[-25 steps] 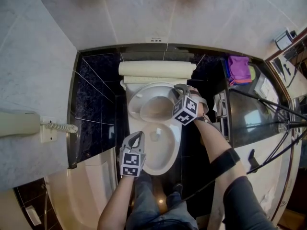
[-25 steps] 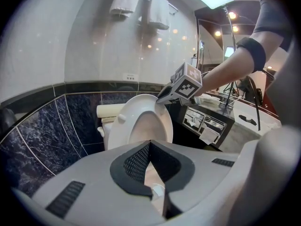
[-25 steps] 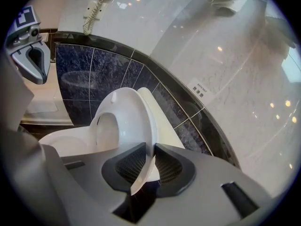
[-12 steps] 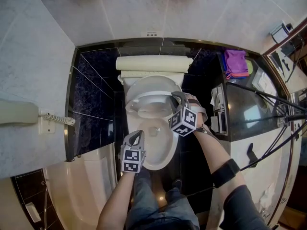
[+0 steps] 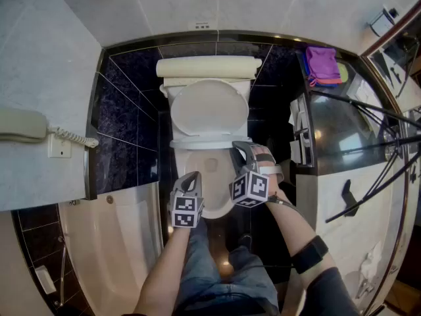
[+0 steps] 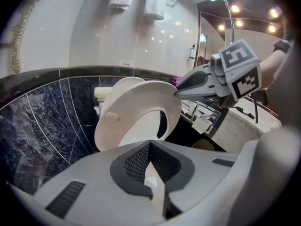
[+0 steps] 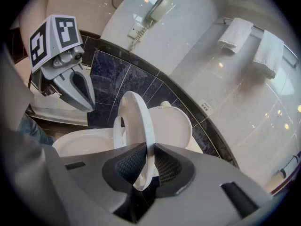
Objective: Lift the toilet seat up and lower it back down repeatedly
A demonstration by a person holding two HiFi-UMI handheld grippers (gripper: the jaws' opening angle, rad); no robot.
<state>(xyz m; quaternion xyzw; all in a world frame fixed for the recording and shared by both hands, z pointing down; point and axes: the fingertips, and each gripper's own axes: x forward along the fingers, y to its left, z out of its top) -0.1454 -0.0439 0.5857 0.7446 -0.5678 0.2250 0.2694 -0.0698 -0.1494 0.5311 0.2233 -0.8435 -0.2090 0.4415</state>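
Gripping the front edge of the toilet seat (image 7: 137,119), the right gripper's (image 7: 146,164) fingers are clamped on its rim. The seat is tilted partway up over the bowl (image 5: 214,183) at the centre of the head view. Behind it, the lid (image 5: 209,107) leans against the tank (image 5: 207,66). The left gripper (image 6: 151,168), at the bowl's lower-left edge, has its fingers closed on nothing.
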